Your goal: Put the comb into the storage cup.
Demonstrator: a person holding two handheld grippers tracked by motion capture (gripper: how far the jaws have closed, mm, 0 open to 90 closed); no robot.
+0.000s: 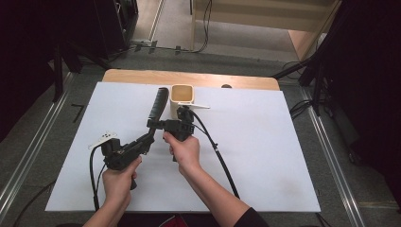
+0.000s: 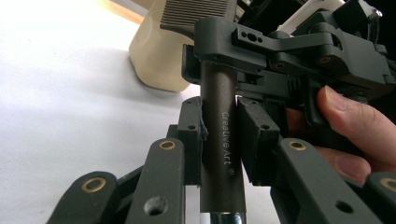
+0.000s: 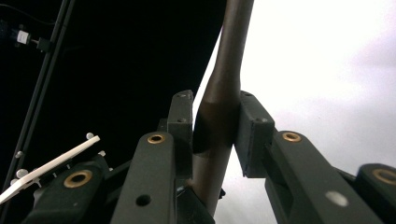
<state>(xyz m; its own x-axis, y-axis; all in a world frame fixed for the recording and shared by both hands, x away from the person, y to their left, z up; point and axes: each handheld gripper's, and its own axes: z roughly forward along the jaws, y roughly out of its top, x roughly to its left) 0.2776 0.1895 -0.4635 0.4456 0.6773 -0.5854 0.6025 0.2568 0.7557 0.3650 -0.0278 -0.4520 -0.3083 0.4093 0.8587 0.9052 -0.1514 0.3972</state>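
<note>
Centrally, a dark brush [image 1: 158,105] with a ribbed head is being held above the white table [image 1: 265,156], its head lying just beside a cream square-mouthed holder [image 1: 181,97] near the far edge. Left gripper [image 2: 219,135] is pinching the brush's brown handle between both pads, jaws drawn in tight on it; a chrome section is showing at the handle's lower end. Right gripper [image 3: 214,126] is clamping the same handle farther along, where the shaft is flaring from thin to thick, jaws pressed against either side. In the high view the two grippers are meeting almost nose to nose over the middle of the table, left hand [image 1: 118,177] low and left, right hand [image 1: 184,151] just beside it. Cables are trailing back toward the near edge. Open white surface is lying wide on both sides and toward the near edge; the holder is the one nearby obstacle. Handle lettering is reading "Creative Art".
</note>
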